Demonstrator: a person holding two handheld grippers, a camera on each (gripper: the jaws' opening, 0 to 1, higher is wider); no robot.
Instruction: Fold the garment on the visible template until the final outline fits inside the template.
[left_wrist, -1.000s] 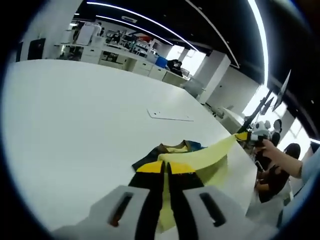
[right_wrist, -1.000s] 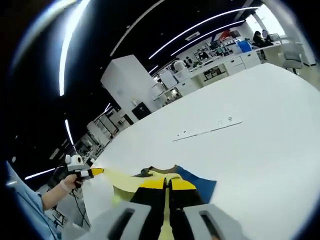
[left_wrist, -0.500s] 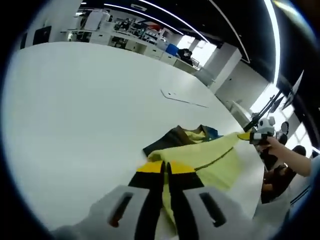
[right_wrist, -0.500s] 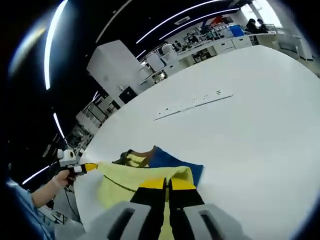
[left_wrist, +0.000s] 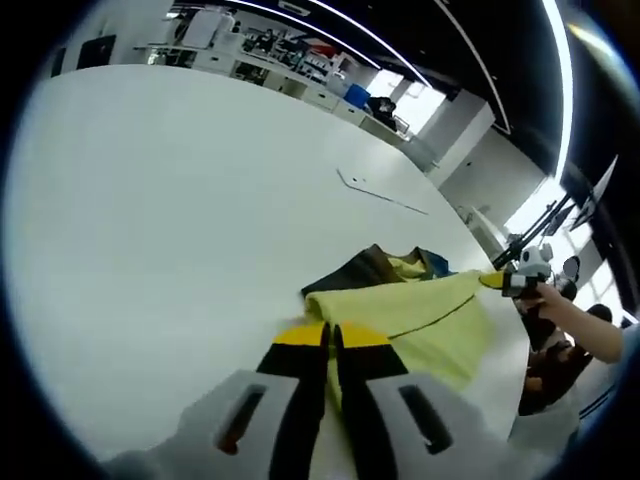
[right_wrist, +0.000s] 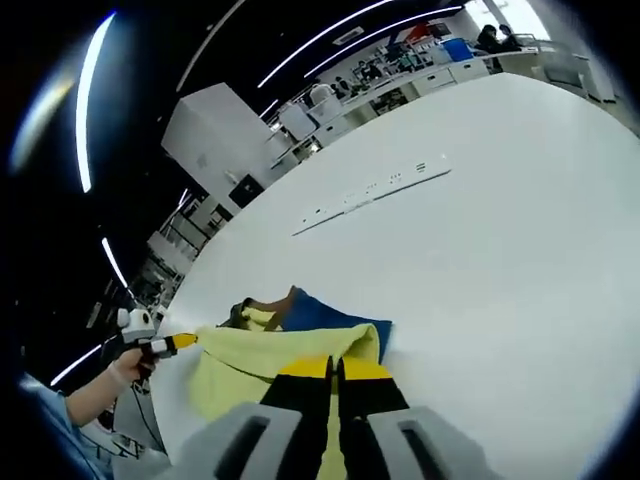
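Now the garment (left_wrist: 418, 312) lies on a broad, smooth white desk (left_wrist: 150, 200), a soft cloth of pale yellow with a thin dark seam line across it, and with dark brown and blue parts bunched at its far side. In the left gripper view the left claw (left_wrist: 331, 338) has its yellow-tipped black jaws pressed together on the near yellow edge. The right claw (left_wrist: 497, 281), held in a person's hand (left_wrist: 541, 297), pinches the cloth's other corner at the right. Between the two claws the yellow edge is drawn out long and fairly taut, its long axis running from left claw to right claw.

In the right gripper view the right claw (right_wrist: 331, 368) likewise grips the yellow hem (right_wrist: 260, 350) with jaws closed, and the left claw (right_wrist: 181, 341) holds the far corner. A thin white strip (right_wrist: 372, 187) lies flat on the desk, well apart beyond the garment.
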